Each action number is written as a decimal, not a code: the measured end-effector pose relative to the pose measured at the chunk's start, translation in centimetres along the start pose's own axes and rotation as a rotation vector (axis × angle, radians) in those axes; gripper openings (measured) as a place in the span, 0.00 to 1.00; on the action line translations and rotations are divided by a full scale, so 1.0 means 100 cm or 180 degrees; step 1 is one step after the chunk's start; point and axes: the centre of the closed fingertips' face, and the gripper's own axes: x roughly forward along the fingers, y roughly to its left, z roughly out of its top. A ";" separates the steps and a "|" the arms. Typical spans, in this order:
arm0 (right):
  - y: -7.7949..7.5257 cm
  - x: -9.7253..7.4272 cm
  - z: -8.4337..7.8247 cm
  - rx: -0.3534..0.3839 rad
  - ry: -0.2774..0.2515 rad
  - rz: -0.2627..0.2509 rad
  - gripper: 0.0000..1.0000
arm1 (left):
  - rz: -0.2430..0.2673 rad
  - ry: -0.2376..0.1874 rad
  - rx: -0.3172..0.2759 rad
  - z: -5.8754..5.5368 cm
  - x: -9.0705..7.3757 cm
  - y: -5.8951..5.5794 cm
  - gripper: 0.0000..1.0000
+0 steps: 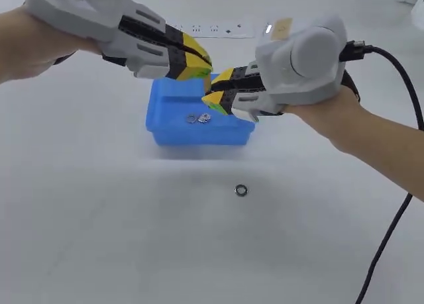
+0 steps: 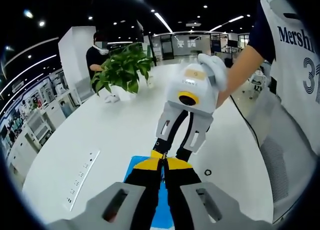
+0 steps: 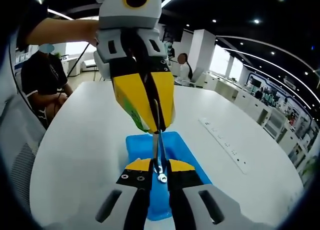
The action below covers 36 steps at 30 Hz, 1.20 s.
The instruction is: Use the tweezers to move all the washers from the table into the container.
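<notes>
Right gripper view | left claw (image 3: 154, 126), right claw (image 3: 160, 166) both pinch tweezers (image 3: 157, 146) | washer (image 3: 161, 178) at tip, above container (image 3: 177, 146)

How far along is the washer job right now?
Done: a few washers lie in the blue container. In hand: the left gripper and right gripper both pinch the tweezers above it, with what looks like a washer at the tips. Left: a lone washer on the table, apart from the container.
</notes>
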 end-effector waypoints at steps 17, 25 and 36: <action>0.044 -0.049 -0.016 0.0259 -0.0065 -0.0057 0.13 | -0.0157 -0.0120 0.0024 0.026 0.012 -0.075 0.07; 0.067 -0.061 -0.027 0.0346 -0.0089 0.0068 0.13 | -0.0293 -0.0121 -0.0023 0.027 0.018 -0.101 0.06; 0.089 -0.059 -0.046 0.0394 -0.0023 0.0207 0.13 | -0.0419 -0.0059 -0.0163 0.018 0.030 -0.128 0.07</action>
